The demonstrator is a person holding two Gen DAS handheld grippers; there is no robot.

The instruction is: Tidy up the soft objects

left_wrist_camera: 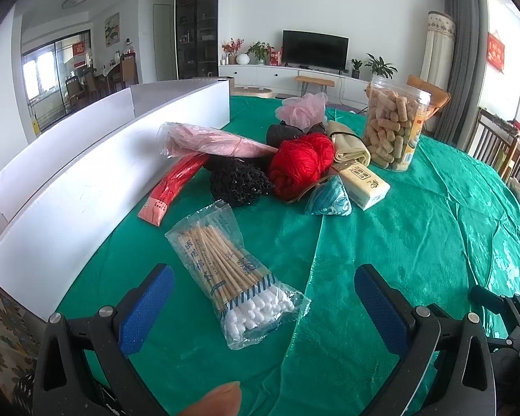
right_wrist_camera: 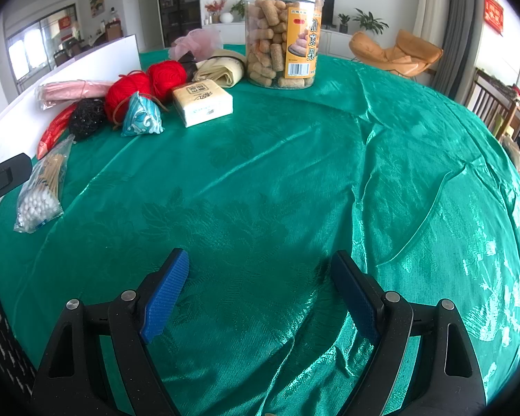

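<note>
Left gripper [left_wrist_camera: 263, 303]: jaws spread wide, holding nothing; the cotton swab packet [left_wrist_camera: 234, 279] lies between the blue pads [left_wrist_camera: 145, 306], seemingly untouched. A grasp on it looks like the likely first step.

Right gripper [right_wrist_camera: 258, 293]: jaws equally wide and empty, poised over bare green tablecloth [right_wrist_camera: 364, 180] at the near edge of the surface, well apart from every object; probably waiting its turn.

Cotton swab packet: nearest item, alone near the left edge, cotton tips toward the camera. It is separate from the pile, so easiest to reach.

White box [left_wrist_camera: 86, 187]: long low wall running along the left edge of the surface, open on top; judged to be the destination for the soft things, since everything is heaped beside it.

Middle of pile: red flat packet [left_wrist_camera: 171, 190] against the box wall, black mesh bundle [left_wrist_camera: 239, 182], teal fabric pouch [left_wrist_camera: 327, 197], tissue pack [left_wrist_camera: 362, 183], all touching or just beside one another.

Behind those: red yarn balls [left_wrist_camera: 300, 164], pink bagged cloth [left_wrist_camera: 208, 140], rolled cream cloth [left_wrist_camera: 350, 145].

Far edge: pink bath pouf [left_wrist_camera: 303, 109] and a clear snack jar [left_wrist_camera: 393, 124], upright. The jar is rigid, so likely not to be sorted.

Progress: judged to be at the start.
</note>
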